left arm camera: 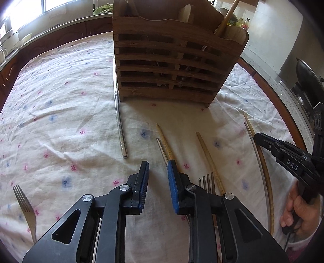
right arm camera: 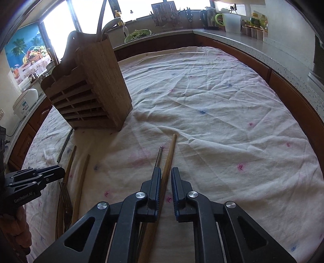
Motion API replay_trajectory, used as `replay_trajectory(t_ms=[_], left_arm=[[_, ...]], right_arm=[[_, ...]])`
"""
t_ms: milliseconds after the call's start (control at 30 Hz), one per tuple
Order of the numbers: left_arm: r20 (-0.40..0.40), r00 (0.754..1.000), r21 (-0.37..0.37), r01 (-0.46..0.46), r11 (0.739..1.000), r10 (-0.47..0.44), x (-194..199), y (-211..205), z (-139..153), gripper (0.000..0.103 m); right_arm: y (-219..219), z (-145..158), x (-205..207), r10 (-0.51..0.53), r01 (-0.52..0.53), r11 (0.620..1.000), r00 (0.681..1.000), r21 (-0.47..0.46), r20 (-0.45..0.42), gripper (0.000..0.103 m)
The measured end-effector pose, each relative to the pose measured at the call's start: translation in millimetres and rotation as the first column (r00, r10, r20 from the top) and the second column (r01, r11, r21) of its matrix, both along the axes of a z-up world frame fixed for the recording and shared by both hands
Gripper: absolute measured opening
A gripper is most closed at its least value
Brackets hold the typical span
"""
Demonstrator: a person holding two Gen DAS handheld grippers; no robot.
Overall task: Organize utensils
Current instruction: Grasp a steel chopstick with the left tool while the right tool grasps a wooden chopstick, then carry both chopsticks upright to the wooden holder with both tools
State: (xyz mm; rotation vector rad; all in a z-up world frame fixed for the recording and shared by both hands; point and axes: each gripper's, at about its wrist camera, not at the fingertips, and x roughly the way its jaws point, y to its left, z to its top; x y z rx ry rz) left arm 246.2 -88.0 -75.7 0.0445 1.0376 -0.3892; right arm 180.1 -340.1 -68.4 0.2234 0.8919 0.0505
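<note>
A slatted wooden utensil holder [left arm camera: 172, 60] [right arm camera: 91, 91] stands on the cloth-covered table, with a wooden chopstick [left arm camera: 226, 16] standing in it. My left gripper [left arm camera: 158, 172] hovers open over bare cloth, nothing between its fingers. A wooden chopstick [left arm camera: 164, 139] and a metal one run under its right finger. A fork [left arm camera: 206, 180] lies just right of it, and another fork [left arm camera: 24, 202] lies far left. My right gripper [right arm camera: 166, 176] [left arm camera: 257, 137] has a wooden chopstick [right arm camera: 170, 153] between its narrowly open jaws, against the left pad; cloth shows beside the right pad. A metal chopstick [right arm camera: 160, 157] runs under the left finger.
A metal chopstick [left arm camera: 119, 121] lies along the holder's left side. Another wooden chopstick [left arm camera: 208, 157] lies mid-table. A hand [left arm camera: 297, 212] holds the right gripper's handle. A wok [left arm camera: 307, 81] and a counter [right arm camera: 243, 38] ring the table; a rice cooker [right arm camera: 24, 101] stands at the left.
</note>
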Motion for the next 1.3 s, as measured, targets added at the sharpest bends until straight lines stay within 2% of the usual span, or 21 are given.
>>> replay_trajectory(t_ms=[267, 300, 400, 533, 600, 733, 833, 967, 1167, 1300], left_arm=[[-0.015, 0.999, 0.047, 0.044, 0.998, -0.043, 16.6, -11.4, 1.4, 0.019], [-0.005, 0.999, 0.071, 0.054, 0.996, -0.054, 16.1, -14.9, 0.9, 0.016], [0.031, 0.996, 0.140, 0.081, 0.987, -0.086, 10.0, -21.6, 0.1, 0.016], [0.020, 0.997, 0.107, 0.072, 0.992, -0.074, 15.1, -17.7, -0.1, 0.016], [0.044, 0.996, 0.134, 0.075, 0.988, -0.081, 12.0, -23.0, -0.2, 0.016], [0.080, 0.993, 0.152, 0.076, 0.986, -0.089, 8.1, -31.4, -1.9, 0.007], [0.072, 0.995, 0.121, 0.063, 0.991, -0.072, 6.8, -26.7, -1.0, 0.003], [0.081, 0.995, 0.059, 0.052, 0.997, -0.056, -6.5, -10.1, 9.1, 0.003], [0.138, 0.990, -0.053, 0.028, 0.998, -0.020, -31.8, 18.8, 47.0, 0.003], [0.190, 0.982, -0.120, 0.025, 0.992, -0.002, -49.3, 37.5, 77.6, 0.003]], right_arm=[[1.9, 1.0, 22.0, 0.016, -0.017, 0.999, 1.000, -0.036, -0.025, 0.010], [3.2, 0.8, 24.9, 0.022, -0.023, 0.999, 0.999, -0.045, -0.028, 0.010], [4.9, 0.5, 32.1, 0.034, -0.036, 0.998, 0.999, -0.056, -0.028, 0.010], [5.4, -1.0, 36.8, 0.039, -0.039, 0.997, 0.999, -0.060, -0.016, 0.010], [7.4, -1.6, 36.8, 0.042, -0.042, 0.996, 0.999, -0.073, -0.005, 0.010], [5.4, -1.3, 35.6, 0.039, -0.039, 0.997, 0.999, -0.061, -0.001, 0.008], [-0.5, 1.2, 32.9, 0.026, -0.026, 1.000, 1.000, -0.010, 0.006, 0.006], [-5.0, 20.7, 11.7, 0.019, -0.021, 0.999, 0.998, 0.033, 0.061, 0.006], [-12.9, 62.8, -25.0, -0.005, -0.014, 0.994, 0.985, 0.108, 0.172, 0.005], [-12.9, 92.4, -43.5, -0.010, -0.021, 0.992, 0.970, 0.125, 0.243, 0.005]])
